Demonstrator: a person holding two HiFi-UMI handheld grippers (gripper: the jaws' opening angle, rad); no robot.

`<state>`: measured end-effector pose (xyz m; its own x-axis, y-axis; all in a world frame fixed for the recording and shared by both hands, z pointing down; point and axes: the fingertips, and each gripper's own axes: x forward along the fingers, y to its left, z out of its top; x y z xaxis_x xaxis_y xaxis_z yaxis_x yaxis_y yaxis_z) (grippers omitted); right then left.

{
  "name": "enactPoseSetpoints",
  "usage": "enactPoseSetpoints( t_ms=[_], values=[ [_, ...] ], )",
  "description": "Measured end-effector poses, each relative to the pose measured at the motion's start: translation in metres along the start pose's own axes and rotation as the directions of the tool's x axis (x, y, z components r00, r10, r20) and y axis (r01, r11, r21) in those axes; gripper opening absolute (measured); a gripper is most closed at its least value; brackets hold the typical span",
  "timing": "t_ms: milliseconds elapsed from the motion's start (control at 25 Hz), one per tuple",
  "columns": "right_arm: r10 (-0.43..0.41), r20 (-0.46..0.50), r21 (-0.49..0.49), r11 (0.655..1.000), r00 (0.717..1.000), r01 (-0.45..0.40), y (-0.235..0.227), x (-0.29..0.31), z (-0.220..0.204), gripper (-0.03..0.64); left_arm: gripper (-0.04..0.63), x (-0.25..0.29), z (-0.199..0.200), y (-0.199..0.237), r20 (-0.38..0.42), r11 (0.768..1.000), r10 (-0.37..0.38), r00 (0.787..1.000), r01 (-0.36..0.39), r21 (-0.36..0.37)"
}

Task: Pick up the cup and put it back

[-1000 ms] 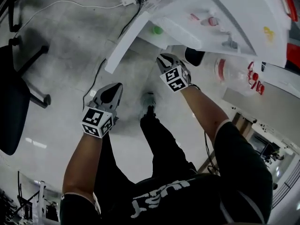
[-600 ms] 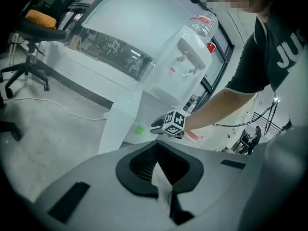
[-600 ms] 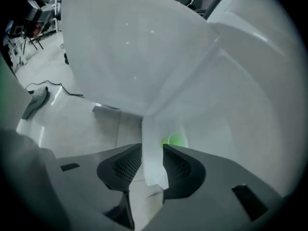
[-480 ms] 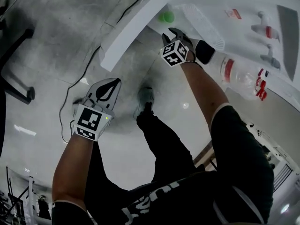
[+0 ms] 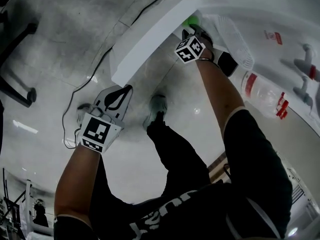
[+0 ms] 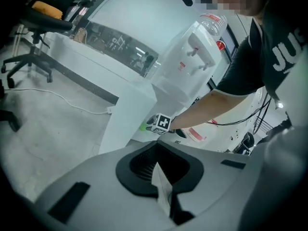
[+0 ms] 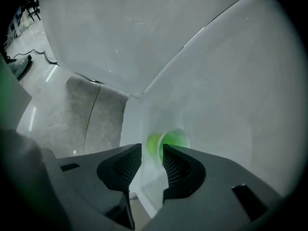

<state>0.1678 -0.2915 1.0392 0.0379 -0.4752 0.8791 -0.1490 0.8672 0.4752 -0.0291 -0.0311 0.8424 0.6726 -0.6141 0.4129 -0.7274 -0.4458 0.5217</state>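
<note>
A small green cup [image 5: 191,20] stands on the white table [image 5: 150,39] close to its corner. My right gripper [image 5: 193,31] points steeply down right beside it. In the right gripper view the green cup [image 7: 169,142] sits just past the fingertips, and the right gripper [image 7: 152,150] is open; its jaws have just been opening and nothing is between the pads. My left gripper [image 5: 121,91] hangs low over the floor, away from the table. The left gripper [image 6: 158,154] is shut and holds nothing.
The table's thick white edge [image 7: 192,42] runs diagonally beside the cup. A water dispenser [image 6: 192,57] with a bottle [image 5: 265,94] stands to the right. A cable [image 5: 95,74] lies on the floor, and an office chair [image 5: 15,49] is at the left. My shoe [image 5: 157,106] shows below.
My right gripper has travelled toward the table corner and now sits at the green cup. The left gripper has sunk a little and stays shut.
</note>
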Motion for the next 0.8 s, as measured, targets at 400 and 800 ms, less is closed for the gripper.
enactPoseSetpoints(
  t_ms=[400, 800],
  values=[
    [-0.013, -0.03, -0.052, 0.999, 0.999, 0.011, -0.001, 0.005, -0.007, 0.048, 0.006, 0.009, -0.001, -0.01, -0.006, 1.0, -0.02, 1.0, 0.019, -0.007],
    [0.124, 0.045, 0.05, 0.991, 0.991, -0.126, 0.038, -0.094, 0.005, 0.046, 0.006, -0.015, 0.036, -0.052, 0.03, 0.999, -0.054, 0.998, 0.054, 0.0]
  ],
)
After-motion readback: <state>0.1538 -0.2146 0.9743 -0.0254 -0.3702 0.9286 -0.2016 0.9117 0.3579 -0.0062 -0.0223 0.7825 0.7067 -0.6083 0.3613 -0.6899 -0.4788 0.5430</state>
